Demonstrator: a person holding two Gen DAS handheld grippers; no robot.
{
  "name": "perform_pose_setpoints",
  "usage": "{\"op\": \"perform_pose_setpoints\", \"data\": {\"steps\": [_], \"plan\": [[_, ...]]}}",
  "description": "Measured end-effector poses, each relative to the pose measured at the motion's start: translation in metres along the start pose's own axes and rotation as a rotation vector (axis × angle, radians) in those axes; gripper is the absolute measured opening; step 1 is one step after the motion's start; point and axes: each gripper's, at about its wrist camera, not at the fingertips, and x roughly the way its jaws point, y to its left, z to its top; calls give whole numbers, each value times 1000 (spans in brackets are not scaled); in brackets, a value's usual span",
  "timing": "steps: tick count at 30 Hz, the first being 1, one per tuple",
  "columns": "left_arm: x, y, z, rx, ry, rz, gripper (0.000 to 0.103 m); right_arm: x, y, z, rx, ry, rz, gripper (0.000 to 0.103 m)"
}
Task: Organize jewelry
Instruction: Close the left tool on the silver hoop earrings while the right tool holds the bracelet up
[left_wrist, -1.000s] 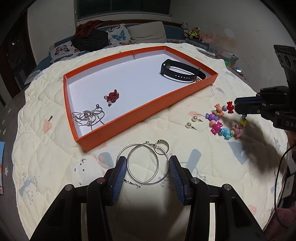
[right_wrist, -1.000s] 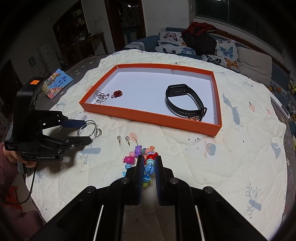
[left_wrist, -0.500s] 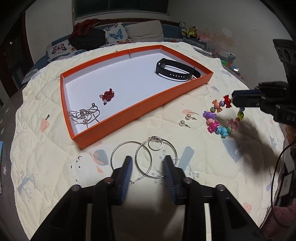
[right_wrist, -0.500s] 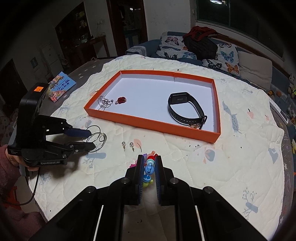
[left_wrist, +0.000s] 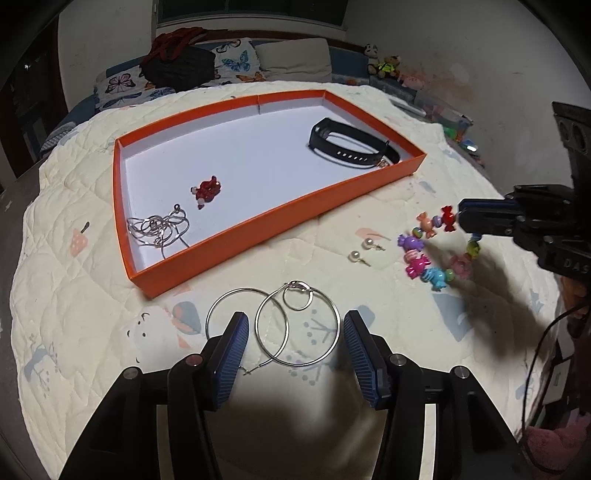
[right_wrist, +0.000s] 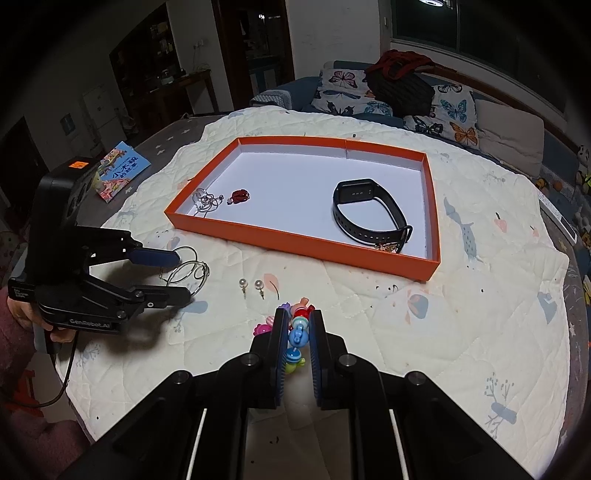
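Left gripper (left_wrist: 291, 343) is low over the quilted tabletop (left_wrist: 74, 314), jaws spread wide and released, straddling the silver hoop earrings (left_wrist: 295, 325); the hoops lie flat on the quilt, one blue pad overlapping the left hoop's edge. From the right wrist view the left gripper (right_wrist: 177, 275) comes in level from the side.

Right gripper (right_wrist: 295, 332) angles down toward the tabletop, jaws clenched on the candy-bead bracelet (right_wrist: 295, 330). Rest of the bracelet (left_wrist: 432, 247) hangs in a loop, just beside the two pearl stud earrings (left_wrist: 362, 251).

Orange tray (left_wrist: 258, 236) already holds a silver chain (left_wrist: 159, 229), a red bead piece (left_wrist: 207, 188) and a black fitness band (left_wrist: 347, 146).
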Motion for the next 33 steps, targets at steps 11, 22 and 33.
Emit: {"op": "perform_pose_setpoints", "data": {"steps": [11, 22, 33], "plan": [[4, -8, -4, 37, -10, 59, 55, 0, 2, 0, -1, -10, 7, 14], [-15, -5, -2, 22, -63, 32, 52, -15, 1, 12, 8, -44, 22, 14], [-51, 13, 40, 8, -186, 51, 52, -33, -9, 55, 8, -158, 19, 14]]}}
